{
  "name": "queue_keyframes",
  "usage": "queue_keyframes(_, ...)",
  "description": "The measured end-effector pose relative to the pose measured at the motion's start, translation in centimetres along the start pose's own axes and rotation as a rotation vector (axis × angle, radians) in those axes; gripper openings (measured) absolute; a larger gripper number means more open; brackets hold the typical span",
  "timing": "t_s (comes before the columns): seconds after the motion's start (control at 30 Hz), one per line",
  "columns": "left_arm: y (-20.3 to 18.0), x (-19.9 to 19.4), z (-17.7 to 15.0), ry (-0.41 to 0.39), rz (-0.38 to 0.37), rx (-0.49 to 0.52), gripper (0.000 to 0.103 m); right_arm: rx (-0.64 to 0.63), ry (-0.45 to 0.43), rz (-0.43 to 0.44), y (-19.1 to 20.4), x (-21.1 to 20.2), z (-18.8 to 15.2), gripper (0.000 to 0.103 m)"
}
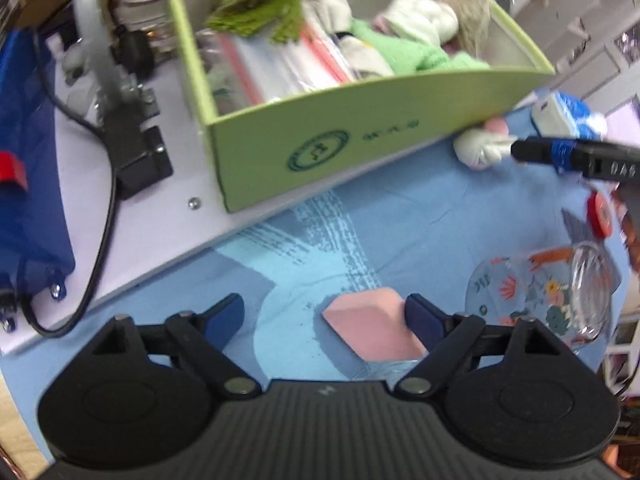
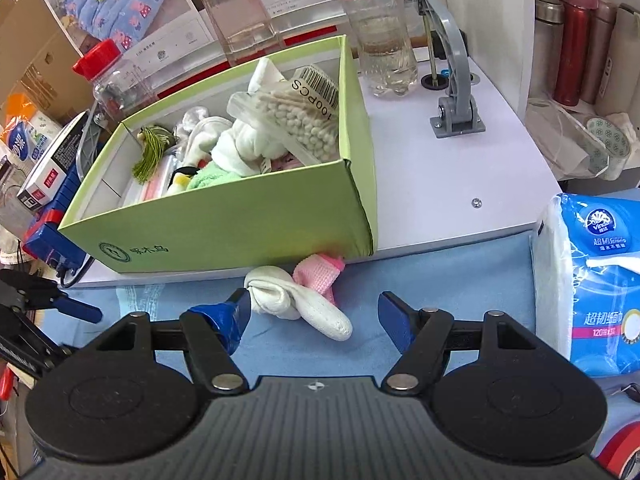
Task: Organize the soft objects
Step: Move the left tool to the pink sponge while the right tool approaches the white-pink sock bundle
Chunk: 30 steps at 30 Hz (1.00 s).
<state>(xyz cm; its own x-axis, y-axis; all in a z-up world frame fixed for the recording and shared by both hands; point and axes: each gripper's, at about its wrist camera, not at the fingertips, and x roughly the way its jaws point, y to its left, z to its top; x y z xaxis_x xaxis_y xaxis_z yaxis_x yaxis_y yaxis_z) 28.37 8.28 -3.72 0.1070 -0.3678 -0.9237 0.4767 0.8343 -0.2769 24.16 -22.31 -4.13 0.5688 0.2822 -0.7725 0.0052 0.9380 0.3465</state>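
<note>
The left gripper [image 1: 324, 318] points steeply down at the blue patterned cloth [image 1: 400, 216], its tongs spread wide and empty. A pink foam sponge block [image 1: 370, 330] lies between them, hard up against the right-hand pad, though nothing shows the pads pressing on it; the left-hand pad stands well clear. The placing reads as a line-up for a pinch. The block looks matte and fine-grained, with flat faces and cut corners, so it should give under the pads.

Beyond the left tongs sits the light green cardboard box [image 1: 320, 140], open-topped and stiff-walled, resting on the white board [image 1: 168, 216] at the cloth's edge. It already holds soft things, among them a mint-green terry cloth [image 1: 400, 52] and a white plush toy [image 1: 424, 12], so it seems to be the collecting place. To the right of the tongs a clear glass tumbler with painted flowers [image 1: 560, 292] lies on its side, hard and slick, not one for this job.

The right gripper [image 2: 314, 318] is also spread, with nothing gripped. Just ahead of its tongs, nearer the left pad, lies a white knotted sock-like bundle [image 2: 300, 304], limp and ribbed, with a pink knitted piece [image 2: 320, 274] touching it and tucked against the box's front wall. Both wait outside the box, likely next to go in. Inside, a clear bag of cotton swabs [image 2: 296, 120] leans in the far corner. To the right stands a blue-and-white plastic tissue pack [image 2: 596, 276].
</note>
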Motion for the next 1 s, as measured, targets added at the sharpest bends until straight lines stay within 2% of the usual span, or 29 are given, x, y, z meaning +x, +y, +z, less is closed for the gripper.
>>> queue_keyframes(0.13,-0.4,0.2,0.3,-0.002,0.005,0.026,0.087,0.006,-0.001,-0.001,0.2,-0.2,-0.1,0.056)
queue_keyframes(0.2,-0.3,0.4,0.5,-0.002,0.041,0.029,0.087,-0.005,0.001,-0.008,0.4,-0.5,-0.2,0.056)
queue_keyframes(0.33,1.4,-0.9,-0.2,-0.041,0.050,-0.020,0.088,-0.028,-0.009,-0.023,0.1,-1.6,-0.4,0.056)
queue_keyframes(0.47,4.6,-4.0,-2.6,-0.084,0.232,-0.087,0.088,-0.014,-0.024,-0.026,-0.6,-2.0,-0.4,0.056)
queue_keyframes(0.5,5.3,-4.6,-3.2,-0.082,0.244,-0.110,0.088,-0.010,-0.025,-0.024,-0.7,-2.0,-0.4,0.056)
queue_keyframes(0.6,6.0,-7.0,-4.7,-0.130,0.171,-0.144,0.088,-0.007,-0.025,-0.012,-0.4,-1.8,-0.6,0.056)
queue_keyframes(0.7,3.2,-7.4,-4.9,-0.174,0.110,-0.085,0.088,-0.002,-0.021,-0.002,0.2,-1.4,-0.7,0.056)
queue_keyframes(0.83,-0.2,-3.7,-4.5,-0.128,0.115,-0.011,0.088,-0.035,-0.004,0.003,1.2,-1.5,-1.2,0.056)
queue_keyframes(1.0,0.3,0.1,-3.8,-0.048,0.116,-0.057,0.088,-0.050,-0.006,-0.016,1.2,-2.0,-1.2,0.057)
